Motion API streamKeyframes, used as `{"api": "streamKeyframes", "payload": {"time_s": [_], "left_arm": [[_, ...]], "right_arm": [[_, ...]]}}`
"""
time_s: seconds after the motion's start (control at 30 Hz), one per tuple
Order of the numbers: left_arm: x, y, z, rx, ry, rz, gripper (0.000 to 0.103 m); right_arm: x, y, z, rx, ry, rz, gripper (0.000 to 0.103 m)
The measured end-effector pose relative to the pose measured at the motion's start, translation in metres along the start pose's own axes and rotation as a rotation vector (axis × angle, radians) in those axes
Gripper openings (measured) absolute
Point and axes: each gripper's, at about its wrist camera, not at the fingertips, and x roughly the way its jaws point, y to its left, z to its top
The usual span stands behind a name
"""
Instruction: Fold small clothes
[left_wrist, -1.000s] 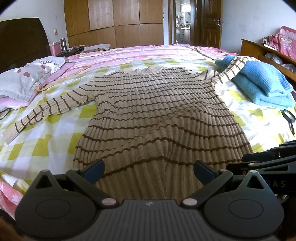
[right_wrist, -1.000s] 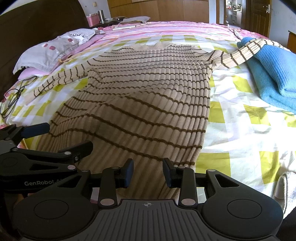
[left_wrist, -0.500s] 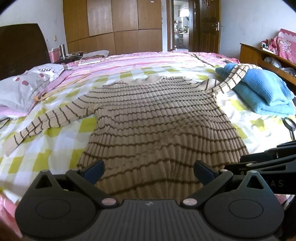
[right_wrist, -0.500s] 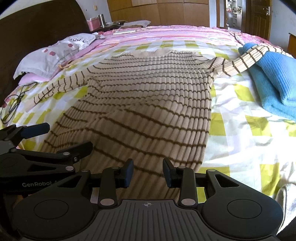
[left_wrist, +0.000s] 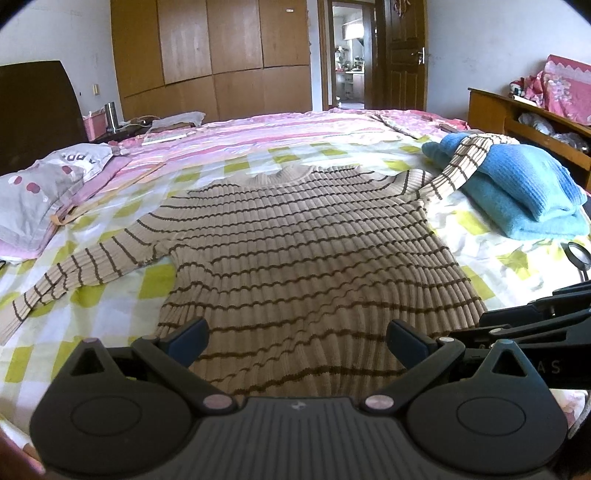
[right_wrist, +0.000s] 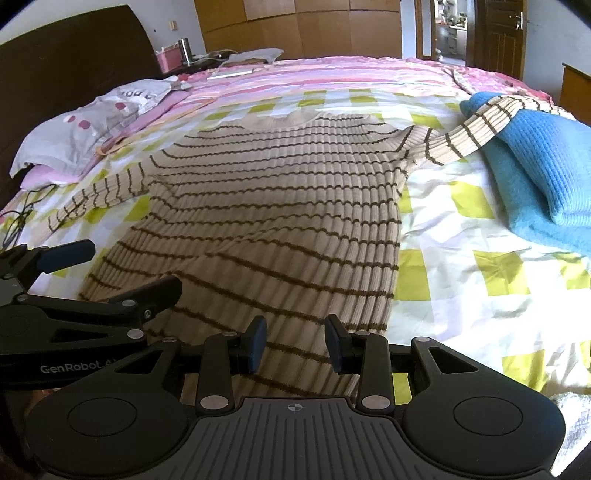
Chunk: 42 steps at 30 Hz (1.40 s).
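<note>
Checked bedding carries the striped sweater (left_wrist: 306, 258), now flatter and spread wide near the bed's (right_wrist: 480, 236) front edge. Left gripper (left_wrist: 297, 338) and right gripper (right_wrist: 295, 341), both open and empty, have pulled back; folding can begin.

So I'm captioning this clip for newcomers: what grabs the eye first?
The tan striped sweater spread flat across the checked bedsheet dominates. One sleeve drapes over a folded blue towel at the right. Both grippers hang open at the hem, left and right.
</note>
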Motion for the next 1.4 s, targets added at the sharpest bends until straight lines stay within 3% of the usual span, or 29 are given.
{"api": "streamKeyframes", "payload": {"time_s": [0.37, 0.7, 0.93, 1.17, 1.4], "left_arm": [[0.006, 0.012, -0.002, 0.010, 0.010, 0.006, 0.103], [0.011, 0.044, -0.014, -0.067, 0.068, 0.035, 0.103], [0.016, 0.030, -0.022, -0.009, 0.111, 0.008, 0.103], [0.014, 0.026, -0.027, 0.011, 0.138, -0.014, 0.103], [0.007, 0.038, -0.032, -0.010, 0.165, -0.008, 0.103]], "right_arm": [[0.010, 0.001, 0.002, -0.016, 0.019, 0.000, 0.040], [0.022, 0.004, -0.019, -0.108, 0.116, 0.014, 0.039], [0.027, 0.006, -0.018, -0.185, 0.152, 0.020, 0.037], [0.028, 0.003, -0.016, -0.278, 0.193, -0.033, 0.034], [0.024, -0.012, -0.013, -0.376, 0.248, -0.146, 0.034]]}}
